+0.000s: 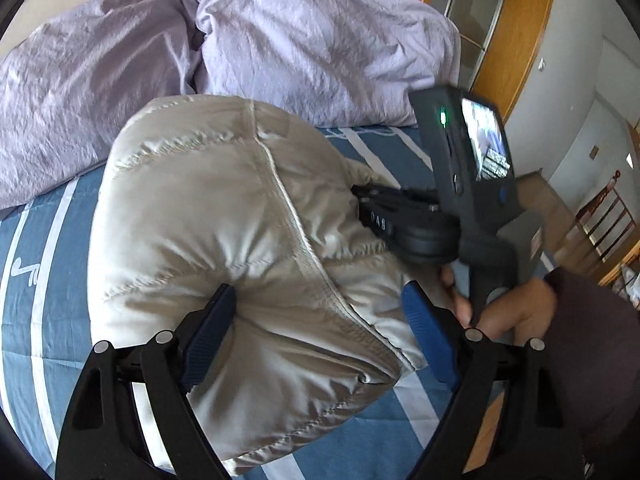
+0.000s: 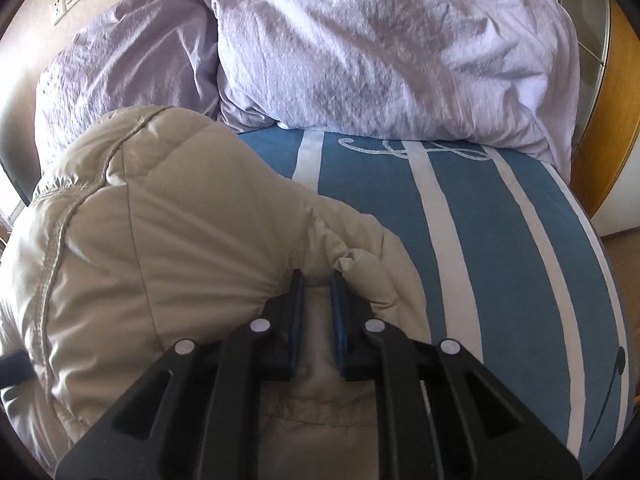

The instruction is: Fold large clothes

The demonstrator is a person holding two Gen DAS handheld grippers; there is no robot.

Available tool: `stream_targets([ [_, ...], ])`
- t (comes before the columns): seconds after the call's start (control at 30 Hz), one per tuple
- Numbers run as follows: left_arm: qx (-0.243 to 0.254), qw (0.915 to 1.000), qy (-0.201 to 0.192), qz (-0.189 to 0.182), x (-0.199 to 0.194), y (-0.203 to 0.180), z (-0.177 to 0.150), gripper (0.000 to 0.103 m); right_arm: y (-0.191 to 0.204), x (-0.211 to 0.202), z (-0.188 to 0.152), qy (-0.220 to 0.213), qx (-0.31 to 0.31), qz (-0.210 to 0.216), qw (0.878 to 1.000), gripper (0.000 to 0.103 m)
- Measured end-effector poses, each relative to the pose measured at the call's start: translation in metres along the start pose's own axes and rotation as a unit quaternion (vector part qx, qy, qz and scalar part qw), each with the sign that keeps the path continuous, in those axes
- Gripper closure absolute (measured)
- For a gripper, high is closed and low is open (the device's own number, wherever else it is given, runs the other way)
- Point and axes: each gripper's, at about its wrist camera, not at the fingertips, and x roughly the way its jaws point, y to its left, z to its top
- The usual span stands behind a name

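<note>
A puffy beige down jacket (image 1: 224,216) lies bunched on the blue striped bed. Its thick folded bulk fills the wide gap of my left gripper (image 1: 320,300), and both blue pads (image 1: 210,320) dent the fabric, so the gripper is shut on it. In the right wrist view the jacket (image 2: 160,232) spreads to the left. My right gripper (image 2: 317,276) is shut on a narrow pinched fold of it. The left wrist view also shows the right gripper (image 1: 360,196) nosing into the jacket's far side, with a person's hand (image 1: 504,312) on its handle.
The blue bedcover with white stripes (image 2: 480,240) lies bare to the right of the jacket. Two crumpled lilac pillows (image 2: 380,48) are heaped at the head of the bed. A wooden door frame (image 1: 516,40) and a chair (image 1: 608,216) stand beyond the right bed edge.
</note>
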Motion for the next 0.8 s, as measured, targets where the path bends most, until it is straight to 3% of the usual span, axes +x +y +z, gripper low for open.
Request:
stream_targets([
  [0.33,-0.035,0.9986,-0.034,0.021,-0.024,0.023,0.026,0.017,0.000,-0.006,-0.007,-0.008,0.006,-0.015,1.000,0.090],
  [0.8,-0.043,0.9963,-0.048,0.057,-0.027,0.049,0.046,0.017,-0.001,-0.008,-0.010,-0.017,0.007,-0.024,1.000,0.090],
])
